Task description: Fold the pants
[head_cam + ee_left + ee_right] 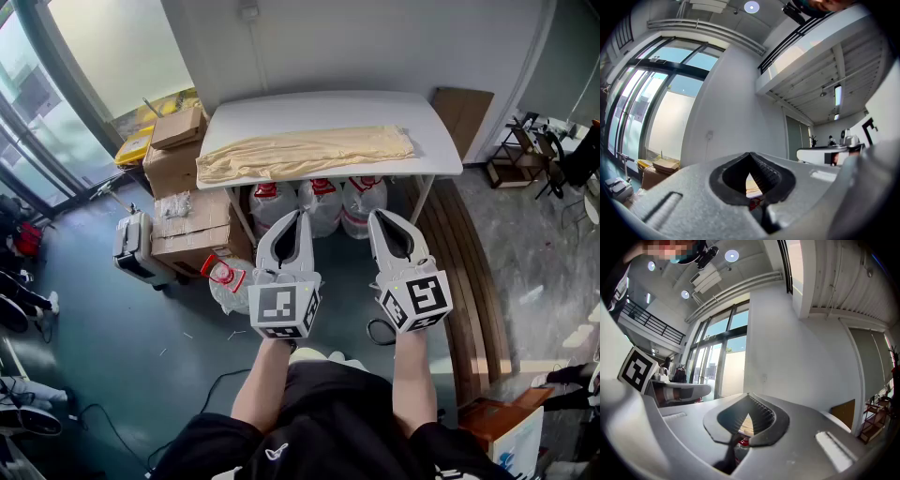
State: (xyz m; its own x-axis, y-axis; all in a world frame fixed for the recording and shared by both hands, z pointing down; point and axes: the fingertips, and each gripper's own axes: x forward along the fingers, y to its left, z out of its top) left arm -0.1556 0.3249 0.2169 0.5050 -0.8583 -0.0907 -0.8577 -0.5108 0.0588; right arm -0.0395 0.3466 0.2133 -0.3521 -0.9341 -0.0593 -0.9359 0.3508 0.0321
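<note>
Nearest, both tools are held level in front of the person's lap, side by side and well short of the work; the left hand-held gripper (301, 216) has its jaws drawn together with nothing between them, and the right hand-held gripper (377, 215) is pinched closed and empty too. Beyond them, water bottles (322, 202) stand under the bench (328, 108); on top, the pants (305, 152) lie stretched lengthwise, cream-coloured and a little rumpled, close to the front edge, with cardboard boxes (173, 159) just beside the bench's left end. Folding looks not yet begun. The risks I see: reaching in with closed jaws would only push the cloth; a pinch that catches one layer would skew the fold; a pull toward the person could drag the pants off the front edge.
</note>
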